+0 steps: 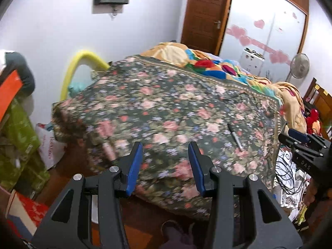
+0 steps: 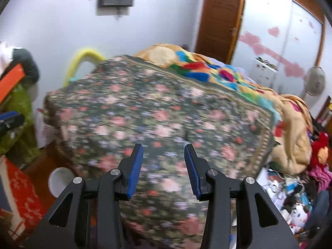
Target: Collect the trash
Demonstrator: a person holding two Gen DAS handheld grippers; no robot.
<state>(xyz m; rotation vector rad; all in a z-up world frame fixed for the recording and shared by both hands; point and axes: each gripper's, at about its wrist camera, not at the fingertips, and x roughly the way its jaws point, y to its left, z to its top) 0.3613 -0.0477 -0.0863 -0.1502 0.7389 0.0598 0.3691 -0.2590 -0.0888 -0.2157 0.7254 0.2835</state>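
Observation:
My left gripper [image 1: 165, 147] stands open with nothing between its blue pads, held over the near corner of a bed with a dark floral cover [image 1: 166, 108]. A dark pen-like marker [image 1: 235, 137] lies on that cover, to the right of the left gripper. My right gripper [image 2: 163, 148] is open and empty too, above the same floral cover [image 2: 155, 114], which is blurred in the right wrist view. The right gripper [image 1: 298, 137] also shows at the right edge of the left wrist view. No held trash shows in either view.
A colourful blanket [image 1: 217, 66] is bunched at the far end of the bed. A white round tub [image 2: 60, 181] sits on the floor at the left. Clutter and cables [image 1: 288, 174] crowd the floor right of the bed. A wooden door [image 1: 205, 14] stands behind.

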